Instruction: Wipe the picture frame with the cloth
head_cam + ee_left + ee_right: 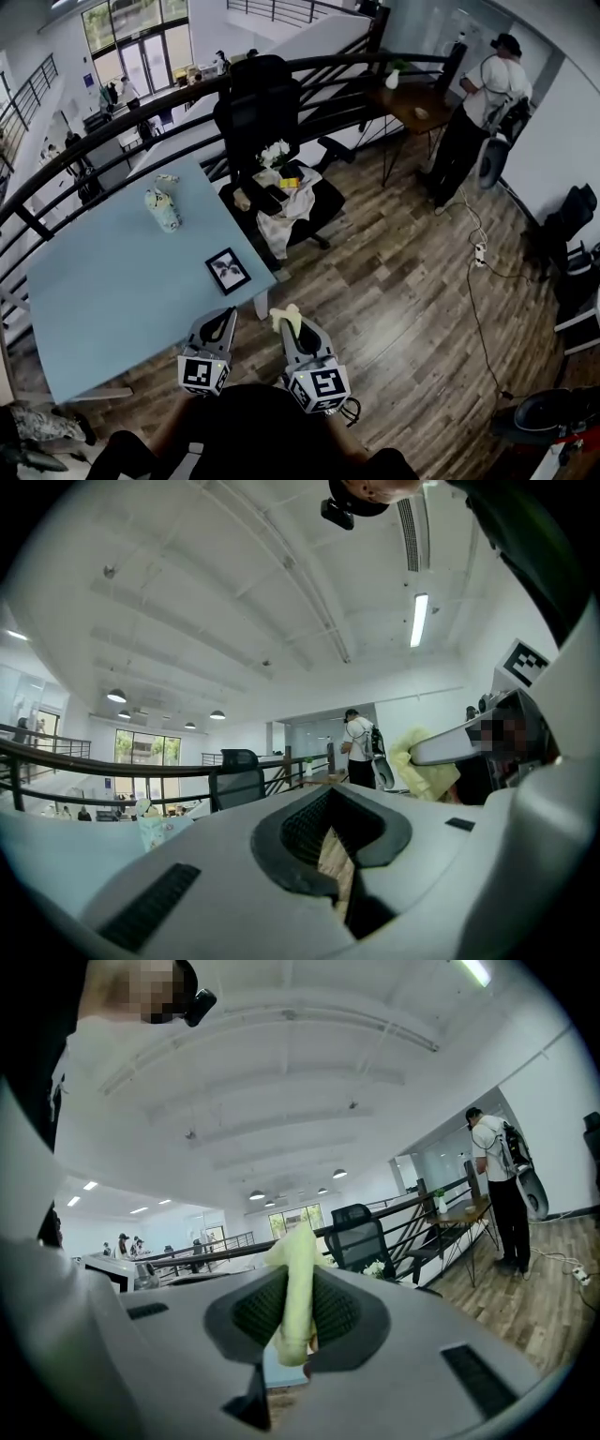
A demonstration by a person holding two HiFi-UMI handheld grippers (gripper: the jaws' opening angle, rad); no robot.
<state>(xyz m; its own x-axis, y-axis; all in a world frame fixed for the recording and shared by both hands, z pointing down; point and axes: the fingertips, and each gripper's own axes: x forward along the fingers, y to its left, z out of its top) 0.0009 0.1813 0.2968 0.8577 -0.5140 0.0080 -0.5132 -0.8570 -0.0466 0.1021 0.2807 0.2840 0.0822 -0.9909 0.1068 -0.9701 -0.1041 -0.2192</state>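
Observation:
A small black picture frame (228, 270) lies flat on the light blue table (112, 281), close to its right front corner. Both grippers hover low in front of that corner, over the wood floor, short of the frame. My right gripper (286, 321) is shut on a pale yellow cloth (283, 315), which sticks up between its jaws (298, 1269). My left gripper (224, 319) is beside it on the left, with its jaws together and nothing in them (334, 844). The cloth (424, 767) also shows at the right of the left gripper view.
A black office chair (272, 131) piled with cloth and small items stands just beyond the table's right edge. A crumpled patterned bag (164, 208) sits on the table's far part. A dark railing (309, 70) runs behind. A person (487, 94) stands far right near a wooden side table (417, 103).

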